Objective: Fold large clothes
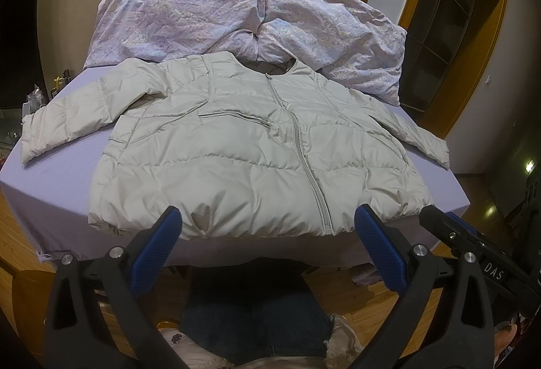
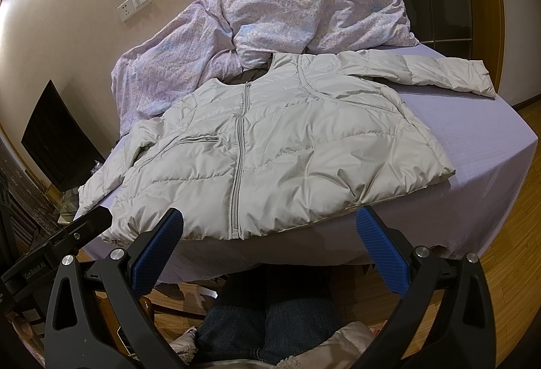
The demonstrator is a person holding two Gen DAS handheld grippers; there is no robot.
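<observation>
Bed point(image 1: 61, 186) with lilac sheet; crumpled duvet point(image 1: 236, 17) at the far end. Jacket point(image 1: 236, 145) lies flat, zipped, front up, on the near half; collar toward the duvet, hem at the near edge, so its long axis runs straight away from both grippers; sleeves spread to either side. Left gripper point(image 1: 267, 223) hangs just short of the hem, left of the zip point(image 1: 297, 139); fingers wide, holding nothing. Right gripper point(image 2: 270, 223) sits by the hem, right of the zip; fingers wide, empty. Judgement: fold not begun; each sleeve lies outward of its own gripper, roughly equally near; left sleeve point(image 1: 61, 129) for left, right sleeve point(image 2: 449, 74) for right.
</observation>
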